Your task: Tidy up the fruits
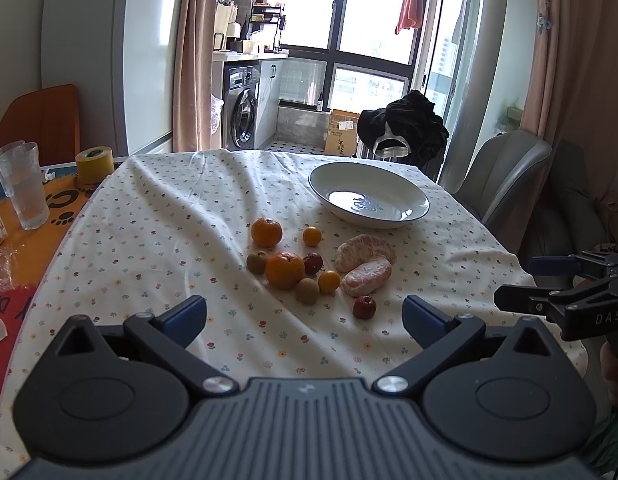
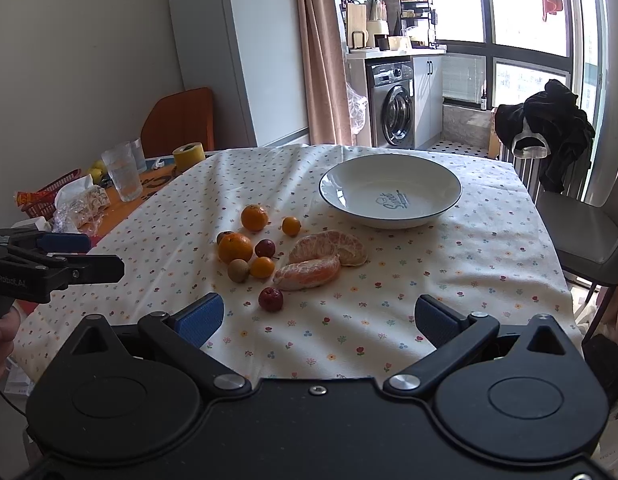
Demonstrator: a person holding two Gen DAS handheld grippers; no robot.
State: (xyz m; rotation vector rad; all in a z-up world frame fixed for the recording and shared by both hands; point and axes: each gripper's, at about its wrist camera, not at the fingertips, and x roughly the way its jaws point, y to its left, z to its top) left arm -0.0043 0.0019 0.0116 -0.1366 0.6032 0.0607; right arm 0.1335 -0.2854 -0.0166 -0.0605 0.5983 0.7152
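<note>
Fruit lies loose in a cluster mid-table on the flower-print white tablecloth (image 2: 449,264), none yet in the white shallow bowl with dark rim (image 2: 390,194) standing empty just beyond it to the far right. Two peeled orange pieces (image 2: 309,271) lie touching at the cluster's right: soft, wet, likely to tear or squash, so take them across the thick middle with a light squeeze. The unpeeled round oranges (image 2: 235,247) look firm and should bear a grip across the widest part, though round skins may roll. The small dark-red fruit (image 2: 270,299) lies nearest, apart from the rest (light, smooth, prone to slipping). Small brown fruits and yellow-orange ones sit between. The left gripper (image 1: 303,316) hovers at the near edge, jaws spread wide, holding nothing. The right gripper (image 2: 319,317) likewise: wide apart, empty, touching nothing.
</note>
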